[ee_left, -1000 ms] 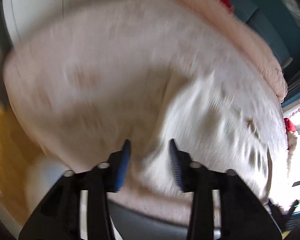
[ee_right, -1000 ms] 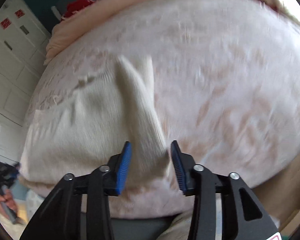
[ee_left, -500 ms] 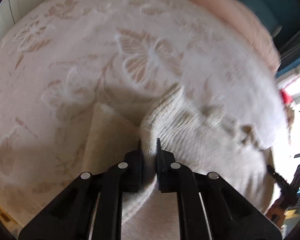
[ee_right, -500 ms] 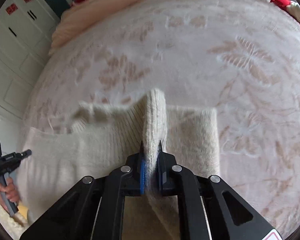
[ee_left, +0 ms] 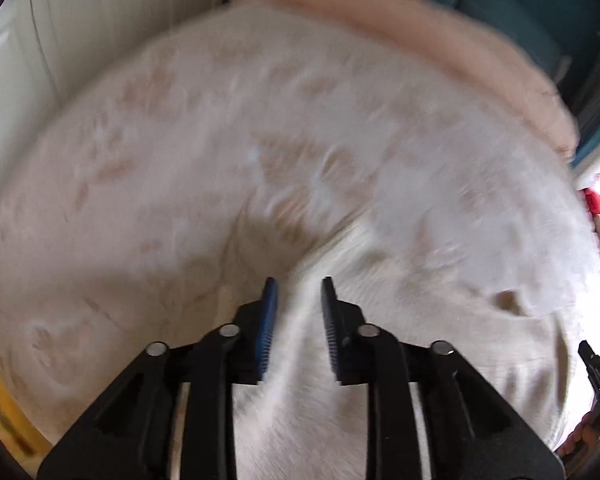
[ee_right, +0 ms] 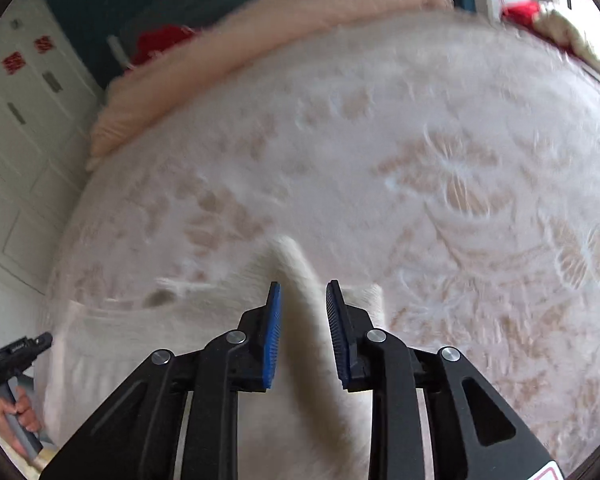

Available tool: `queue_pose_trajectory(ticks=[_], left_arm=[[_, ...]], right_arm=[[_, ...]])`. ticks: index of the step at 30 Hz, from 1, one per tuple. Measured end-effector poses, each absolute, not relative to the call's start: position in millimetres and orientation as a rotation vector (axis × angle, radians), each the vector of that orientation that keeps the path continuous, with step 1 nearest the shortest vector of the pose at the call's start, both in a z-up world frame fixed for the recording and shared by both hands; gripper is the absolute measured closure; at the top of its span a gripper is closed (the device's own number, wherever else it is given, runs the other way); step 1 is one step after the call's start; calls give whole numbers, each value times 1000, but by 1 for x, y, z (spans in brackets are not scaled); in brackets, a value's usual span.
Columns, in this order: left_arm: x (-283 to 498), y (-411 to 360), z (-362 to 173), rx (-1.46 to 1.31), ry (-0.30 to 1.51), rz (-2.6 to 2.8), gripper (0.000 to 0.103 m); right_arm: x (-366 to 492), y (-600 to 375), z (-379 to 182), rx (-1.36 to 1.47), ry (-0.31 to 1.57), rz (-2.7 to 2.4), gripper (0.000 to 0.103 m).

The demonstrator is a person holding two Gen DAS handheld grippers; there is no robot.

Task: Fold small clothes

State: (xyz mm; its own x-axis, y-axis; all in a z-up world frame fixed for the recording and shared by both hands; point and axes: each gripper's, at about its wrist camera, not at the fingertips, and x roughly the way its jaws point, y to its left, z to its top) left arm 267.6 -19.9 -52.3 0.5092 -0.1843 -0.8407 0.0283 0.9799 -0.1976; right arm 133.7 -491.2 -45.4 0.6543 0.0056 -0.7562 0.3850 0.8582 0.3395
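Observation:
A cream knitted sweater (ee_left: 440, 320) lies on a pale bedspread with tan butterfly patterns (ee_left: 180, 140). In the left wrist view my left gripper (ee_left: 296, 286) is open, its blue-padded fingers on either side of a raised fold of the sweater. In the right wrist view my right gripper (ee_right: 302, 290) is open too, with a raised ridge of the sweater (ee_right: 296, 276) between its fingers. Both views are motion-blurred. The other gripper shows at the edge of each view, held by a hand (ee_right: 12, 364).
A peach blanket (ee_right: 260, 28) lies along the far end of the bed. White cupboard doors (ee_right: 24, 120) stand to the left of the right wrist view. Red items (ee_right: 160, 40) sit beyond the blanket. A teal wall is behind.
Half a second ago both grippers were shut on folds of the sweater. Now both have opened and pulled back a little, leaving the folds between the fingers.

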Motion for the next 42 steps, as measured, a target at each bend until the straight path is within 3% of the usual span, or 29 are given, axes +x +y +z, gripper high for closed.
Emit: queue_pose_trajectory(ticks=[1,4,9,12,15,18,22,23,24,25,31,32,33,36,42], left_arm=[[262,-27,-43,-154,999,-149,69],[254,-68,-48,-78,1016,-222,67],[251,-94,-122,-10,1173,-160,66],[242,-90,-114,-27,1136,-154,67],[227,-88,-92,-133,1127,-199,67],[210,-106,-87,-84,1117,-237,59],[206,-99,-112,-8,1131,-238,57],[203,-88,-106,-11,1117,-242,57],[201,-80,-102,-3,1112,-227,58],[200,-69,-98,3,1108,-210,57],[188,-2,-111,-82,1129,-132,54],[186,2,-114,-106,1122,-137,54],[181,2,-110,-105,1107,-129,54],[166,0,-83,-121,1080,-132,53],[127,35,-62,-297,1052,-43,32]], right_arm=[[132,-476,-37,498,826,-176,81],[151,-419,-45,463,903,-16,85],[185,-367,-110,309,1087,-5,89],[175,-364,-78,438,1014,20,83],[169,-327,-57,351,988,88,83],[175,-294,-72,316,1035,188,83],[169,-310,-101,310,1079,161,101],[159,-329,-99,346,1070,124,101],[144,-357,-95,370,1052,65,101],[132,-375,-93,382,1043,16,93],[43,-489,-104,532,1030,-272,99],[35,-492,-107,552,1040,-294,89],[29,-491,-105,569,1035,-316,84],[27,-457,-73,508,966,-277,85],[63,-334,-31,309,963,7,87]])
